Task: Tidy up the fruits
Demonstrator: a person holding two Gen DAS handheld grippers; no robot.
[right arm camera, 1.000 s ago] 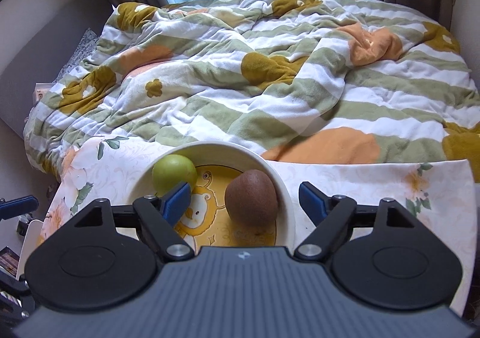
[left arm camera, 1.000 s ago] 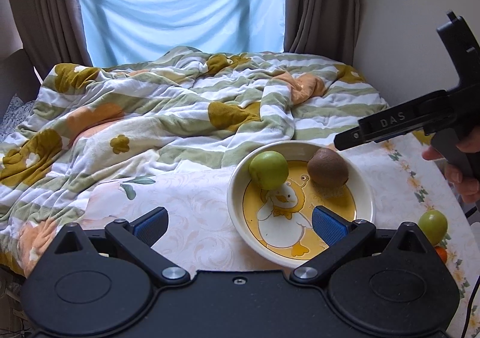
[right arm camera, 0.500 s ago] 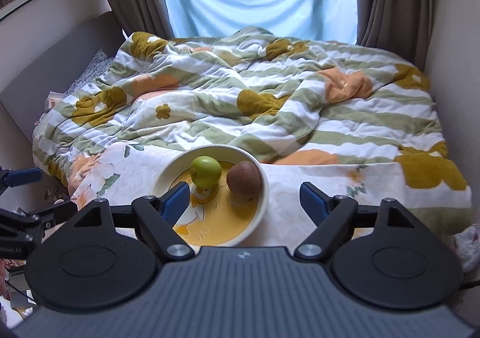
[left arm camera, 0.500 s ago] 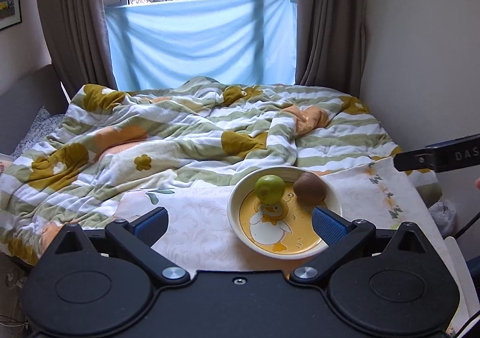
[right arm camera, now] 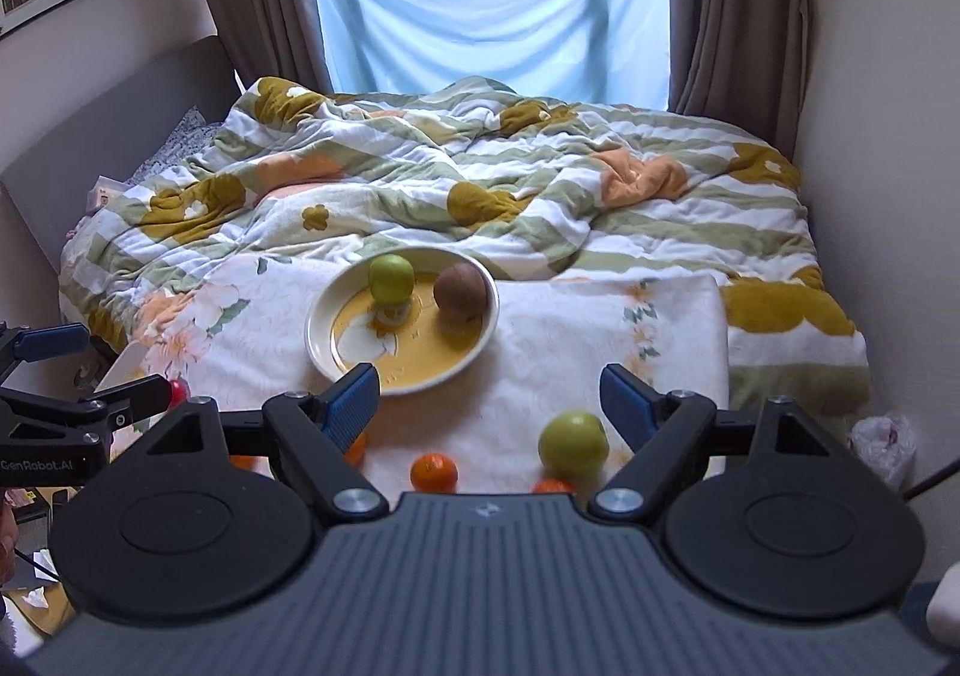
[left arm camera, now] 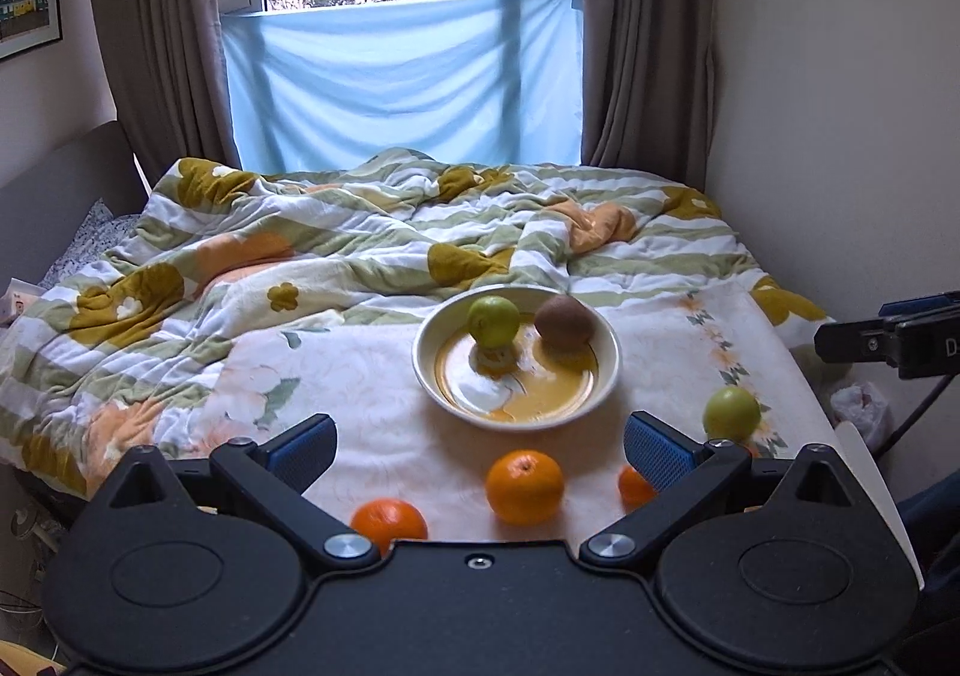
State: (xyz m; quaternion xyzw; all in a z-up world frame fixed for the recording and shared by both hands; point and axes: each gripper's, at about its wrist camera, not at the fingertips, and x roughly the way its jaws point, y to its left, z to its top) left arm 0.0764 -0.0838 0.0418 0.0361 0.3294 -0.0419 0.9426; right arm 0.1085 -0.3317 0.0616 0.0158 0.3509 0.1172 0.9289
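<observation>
A white bowl (left arm camera: 600, 382) with a yellow duck print sits on a floral cloth and holds a green apple (left arm camera: 493, 321) and a brown kiwi (left arm camera: 564, 321). Loose on the cloth nearer me lie a second green apple (left arm camera: 731, 413), a large orange (left arm camera: 524, 487), another orange (left arm camera: 389, 523) and a small one (left arm camera: 633, 487). My left gripper (left arm camera: 477, 451) is open and empty, pulled back from the bowl. My right gripper (right arm camera: 489, 397) is open and empty, the bowl (right arm camera: 480, 340) ahead of it and the loose apple (right arm camera: 573, 443) just below its right finger.
The cloth (left arm camera: 372, 394) covers a small table in front of a bed with a rumpled flowered duvet (left arm camera: 372, 250). A wall (left arm camera: 840, 106) stands close on the right. A small red fruit (right arm camera: 177, 390) lies at the table's left edge.
Both grippers have pulled back and up from the bowl. The loose oranges and second apple have come into view.
</observation>
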